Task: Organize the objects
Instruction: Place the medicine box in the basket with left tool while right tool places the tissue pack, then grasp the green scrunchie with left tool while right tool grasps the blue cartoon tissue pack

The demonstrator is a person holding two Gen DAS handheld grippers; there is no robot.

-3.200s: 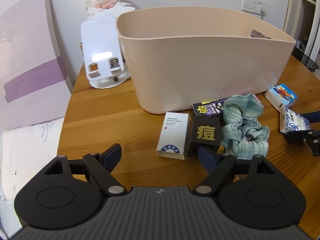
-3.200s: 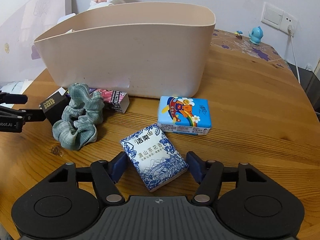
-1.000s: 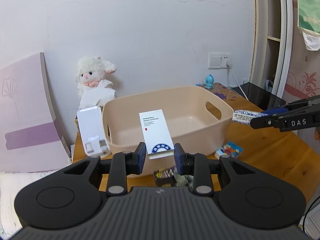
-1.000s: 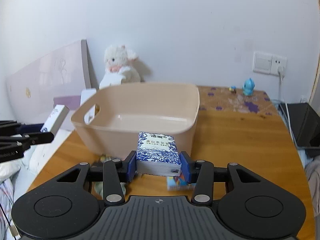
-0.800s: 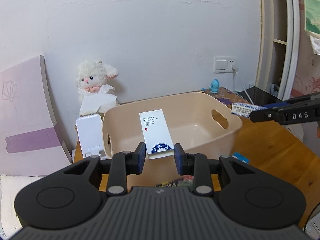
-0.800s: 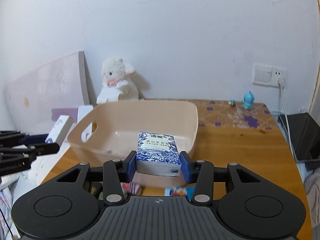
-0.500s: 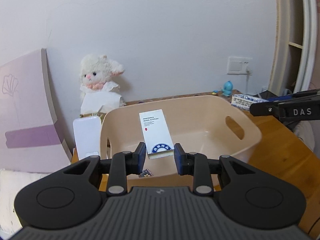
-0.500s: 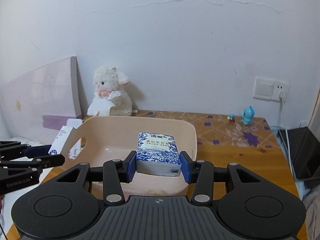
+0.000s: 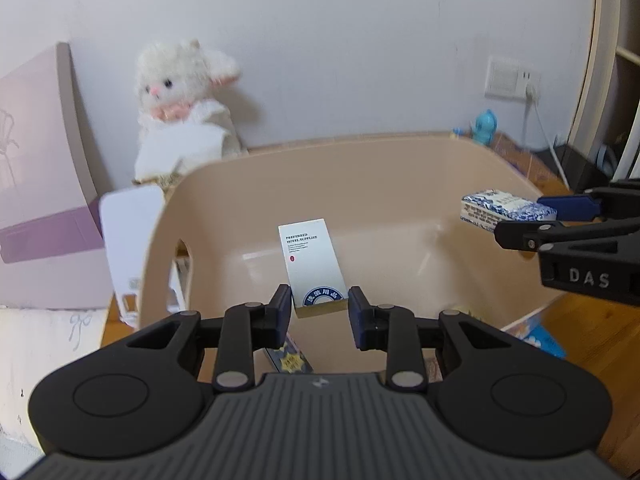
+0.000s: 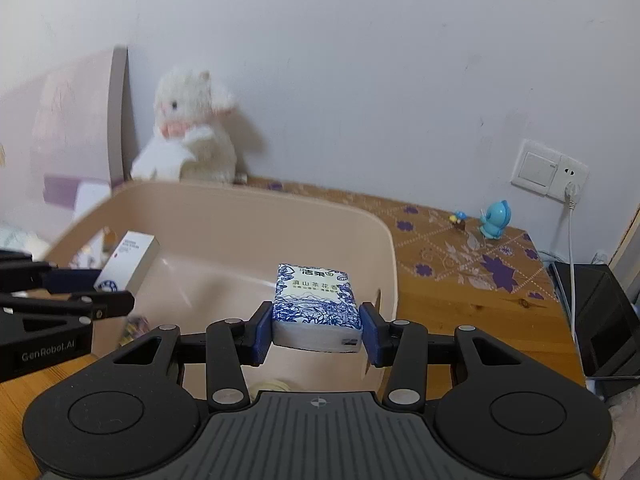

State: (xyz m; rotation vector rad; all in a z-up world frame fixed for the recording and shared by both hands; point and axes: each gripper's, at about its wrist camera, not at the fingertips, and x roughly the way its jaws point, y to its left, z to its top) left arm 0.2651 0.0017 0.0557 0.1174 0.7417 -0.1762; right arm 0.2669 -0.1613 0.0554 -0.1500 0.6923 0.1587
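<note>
My left gripper [image 9: 319, 312] holds a white box with a blue round logo [image 9: 312, 266] over the near left part of the beige tub [image 9: 360, 160]. The jaws look a little wider than the box. My right gripper [image 10: 317, 330] is shut on a blue-and-white tissue pack [image 10: 316, 306] above the tub's [image 10: 248, 204] right end. Each gripper shows in the other's view: the right one [image 9: 516, 220] with its pack [image 9: 504, 210], the left one [image 10: 116, 300] with its box [image 10: 128, 260]. The tub looks empty inside.
A white plush lamb [image 9: 180, 104] sits behind the tub by the wall. A white stand [image 9: 128, 240] is left of the tub and a pink board [image 9: 36, 200] leans further left. A dark printed packet [image 9: 288, 356] and a blue pack [image 9: 536, 336] lie on the wooden table [image 10: 460, 280] in front of the tub. A blue figurine [image 10: 496, 218] stands near the wall socket.
Both grippers have come forward and lower over the tub with their objects. The left jaws now stand slightly wider around the white box.
</note>
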